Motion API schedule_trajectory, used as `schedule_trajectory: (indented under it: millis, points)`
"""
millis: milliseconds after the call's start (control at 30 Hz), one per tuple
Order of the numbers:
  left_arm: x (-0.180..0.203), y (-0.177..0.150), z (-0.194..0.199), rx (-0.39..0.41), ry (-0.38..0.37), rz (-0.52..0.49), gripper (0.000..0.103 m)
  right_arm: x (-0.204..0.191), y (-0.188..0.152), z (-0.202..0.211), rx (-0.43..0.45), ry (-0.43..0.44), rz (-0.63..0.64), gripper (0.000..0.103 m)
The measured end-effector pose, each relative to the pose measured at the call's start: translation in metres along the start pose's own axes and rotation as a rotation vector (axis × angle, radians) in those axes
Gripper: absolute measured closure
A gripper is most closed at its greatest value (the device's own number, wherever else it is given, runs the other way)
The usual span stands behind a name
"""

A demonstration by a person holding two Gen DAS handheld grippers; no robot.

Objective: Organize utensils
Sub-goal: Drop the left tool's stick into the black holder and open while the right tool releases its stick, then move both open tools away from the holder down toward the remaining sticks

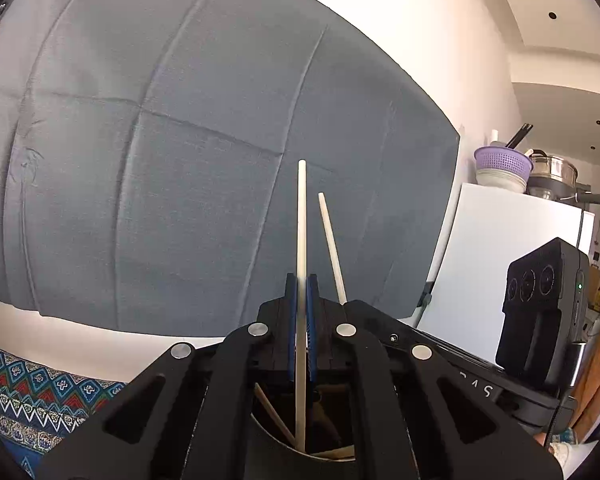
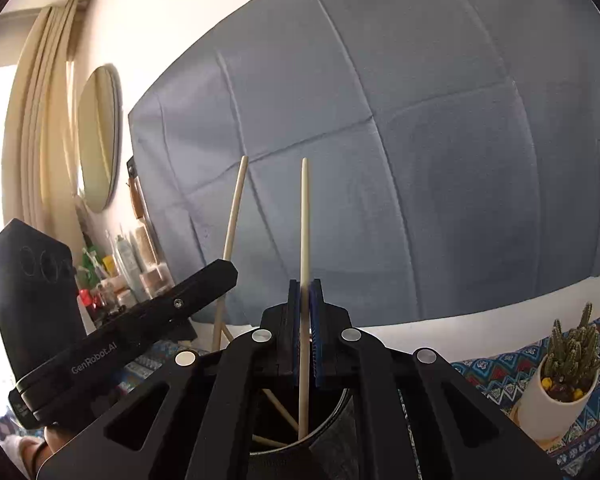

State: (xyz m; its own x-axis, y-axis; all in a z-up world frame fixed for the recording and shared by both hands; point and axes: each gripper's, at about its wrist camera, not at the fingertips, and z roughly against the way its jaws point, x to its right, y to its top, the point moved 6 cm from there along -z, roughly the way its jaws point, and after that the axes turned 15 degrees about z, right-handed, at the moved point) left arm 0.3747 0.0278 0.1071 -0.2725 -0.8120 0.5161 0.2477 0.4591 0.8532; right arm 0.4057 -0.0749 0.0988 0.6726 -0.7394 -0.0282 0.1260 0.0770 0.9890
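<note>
A big blue-grey headboard (image 1: 180,160) fills the back. Below sits a dark round holder (image 2: 332,412) with a few loose sticks inside. The left gripper (image 1: 302,280) has its jaws squeezed shut on one pale chopstick (image 1: 301,220), which stands straight up between them. The right gripper (image 2: 305,284) pinches a second chopstick (image 2: 304,220) the same way. Each bottom end dips into the holder. A small cactus pot (image 2: 560,380) stands to the right.

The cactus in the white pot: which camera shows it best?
The right wrist view. There the cactus stands whole in its white pot on the patterned cloth, at the lower right. The left wrist view does not show it at all, only another stretch of that cloth at its lower left.
</note>
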Motion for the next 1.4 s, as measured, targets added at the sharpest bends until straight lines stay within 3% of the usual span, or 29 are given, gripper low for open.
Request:
schedule_trajectory:
  millis: [267, 567, 633, 667, 700, 733, 767, 900, 1100, 1167, 1233, 1400]
  points:
    - [-0.007, -0.012, 0.008, -0.027, -0.015, 0.021, 0.098, -0.008, -0.025, 0.006, -0.058, 0.014, 0.040, 0.098]
    - [0.000, -0.010, 0.019, -0.017, -0.014, 0.001, 0.098, -0.012, -0.027, 0.027, -0.062, 0.004, 0.064, 0.094]
    - [0.001, -0.009, 0.024, -0.013, -0.008, -0.003, 0.097, -0.013, -0.025, 0.032, -0.062, -0.011, 0.071, 0.071]
    - [0.001, -0.008, 0.026, -0.014, -0.009, 0.002, 0.090, -0.012, -0.024, 0.036, -0.066, -0.041, 0.083, 0.039]
    - [0.000, -0.007, 0.029, -0.016, -0.018, 0.025, 0.083, -0.013, -0.021, 0.040, -0.062, -0.074, 0.105, 0.027]
    - [0.000, -0.004, 0.034, -0.012, -0.035, 0.051, 0.064, -0.013, -0.018, 0.047, -0.044, -0.106, 0.130, 0.022]
    - [0.001, -0.002, 0.039, 0.001, -0.049, 0.061, 0.039, -0.014, -0.015, 0.053, -0.028, -0.128, 0.150, 0.015]
    - [0.009, 0.007, 0.059, 0.035, -0.054, 0.035, 0.009, -0.004, -0.006, 0.073, -0.033, -0.164, 0.131, 0.008]
    - [0.017, 0.008, 0.074, -0.019, -0.060, 0.032, 0.006, 0.015, -0.010, 0.087, -0.164, -0.189, 0.099, 0.008]
    - [0.018, 0.004, 0.080, -0.024, -0.041, 0.034, 0.006, 0.016, -0.013, 0.094, -0.163, -0.180, 0.098, 0.008]
    - [0.020, -0.002, 0.084, -0.063, -0.075, 0.063, 0.006, 0.018, -0.020, 0.103, -0.182, -0.182, 0.107, 0.008]
    - [0.024, -0.024, 0.092, -0.138, -0.018, 0.018, 0.006, 0.007, -0.043, 0.111, -0.304, -0.148, 0.169, 0.008]
